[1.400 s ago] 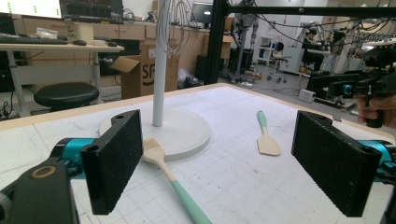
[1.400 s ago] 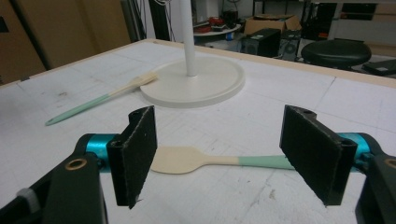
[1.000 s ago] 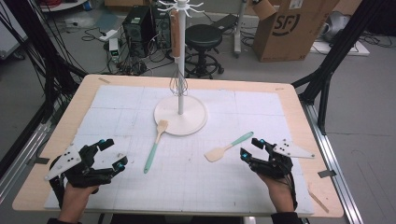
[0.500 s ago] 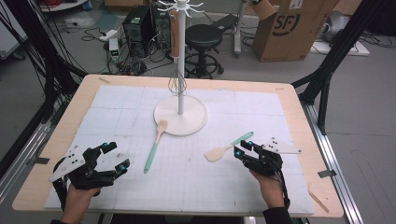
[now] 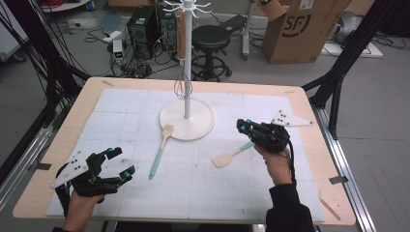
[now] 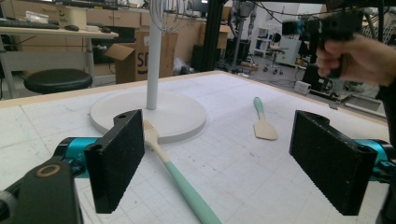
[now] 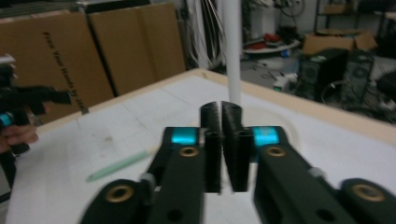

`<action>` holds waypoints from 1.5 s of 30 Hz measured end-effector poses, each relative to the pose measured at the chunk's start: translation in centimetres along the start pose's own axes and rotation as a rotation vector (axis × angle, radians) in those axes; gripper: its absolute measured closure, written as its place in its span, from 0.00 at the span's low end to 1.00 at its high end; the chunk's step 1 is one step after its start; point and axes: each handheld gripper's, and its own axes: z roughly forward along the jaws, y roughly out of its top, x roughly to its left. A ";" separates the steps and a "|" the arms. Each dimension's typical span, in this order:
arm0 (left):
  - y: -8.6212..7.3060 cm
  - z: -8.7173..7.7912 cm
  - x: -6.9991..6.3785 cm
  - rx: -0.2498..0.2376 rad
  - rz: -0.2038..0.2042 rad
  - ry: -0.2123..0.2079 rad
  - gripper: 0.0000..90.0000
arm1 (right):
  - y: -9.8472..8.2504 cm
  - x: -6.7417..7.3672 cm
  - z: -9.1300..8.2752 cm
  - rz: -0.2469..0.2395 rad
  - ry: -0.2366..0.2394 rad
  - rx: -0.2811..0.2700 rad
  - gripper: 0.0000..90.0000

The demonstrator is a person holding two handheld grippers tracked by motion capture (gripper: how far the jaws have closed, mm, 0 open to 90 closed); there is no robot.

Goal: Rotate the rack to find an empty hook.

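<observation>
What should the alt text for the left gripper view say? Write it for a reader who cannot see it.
The left gripper is open above a white gridded table, its pads framing a mint-handled spatula whose wooden head rests on the round white stand base. Beyond lies a second spatula, and the person's other hand holds the right gripper aloft.

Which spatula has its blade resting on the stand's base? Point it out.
The left spatula: its wooden blade overlaps the white base. The right spatula lies wholly on the mat.
</observation>
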 end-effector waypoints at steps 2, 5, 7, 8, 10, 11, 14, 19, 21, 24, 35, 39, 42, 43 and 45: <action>0.0 0.0 0.0 -0.005 -0.003 -0.002 0.21 | 1.9 -0.1 0.9 -0.016 0.017 -0.010 0.99; 0.0 0.1 0.0 -0.009 -0.006 -0.011 0.21 | 4.5 -0.3 1.9 -0.031 0.032 -0.031 0.99; 0.0 0.1 0.0 -0.010 -0.008 -0.017 0.21 | 5.9 -0.3 2.4 -0.039 0.036 -0.040 0.99; 0.0 0.1 -0.1 -0.012 -0.010 -0.020 0.21 | 6.7 -0.4 2.7 -0.042 0.038 -0.046 0.99; 0.0 0.0 -0.1 -0.014 -0.009 -0.031 0.21 | 8.3 -0.4 3.1 -0.043 0.050 -0.063 0.99; 0.0 0.0 -0.1 -0.015 -0.011 -0.035 0.21 | 9.0 -0.4 3.3 -0.045 0.052 -0.071 0.99; 0.0 -0.1 0.1 -0.016 -0.010 -0.052 0.21 | 11.2 -0.7 3.9 -0.051 0.049 -0.085 0.99; 0.1 -0.6 0.1 -0.025 -0.011 -0.087 0.21 | 14.6 -0.8 5.1 -0.084 0.064 -0.090 0.99; 0.2 -0.8 0.3 -0.031 -0.012 -0.087 0.21 | 15.9 -0.9 5.6 -0.091 0.069 -0.091 0.99; 0.2 -1.0 0.4 -0.038 -0.020 -0.088 0.21 | 17.7 -1.1 6.4 -0.092 0.071 -0.110 0.99; 0.3 -1.7 0.8 -0.052 -0.023 -0.093 0.21 | 22.2 -1.1 9.7 -0.106 0.045 -0.107 0.97; 0.3 -1.8 0.9 -0.054 -0.023 -0.093 0.21 | 22.8 -0.9 10.7 -0.108 0.023 -0.090 0.99; 0.3 -2.0 1.0 -0.059 -0.024 -0.091 0.21 | 23.3 -0.4 11.3 -0.115 0.020 -0.094 0.99; 0.3 -2.0 1.0 -0.062 -0.025 -0.090 0.21 | 23.4 -0.2 11.5 -0.120 0.024 -0.093 0.99; 0.3 -2.1 1.1 -0.067 -0.026 -0.091 0.21 | 23.4 0.1 11.8 -0.119 0.033 -0.092 0.99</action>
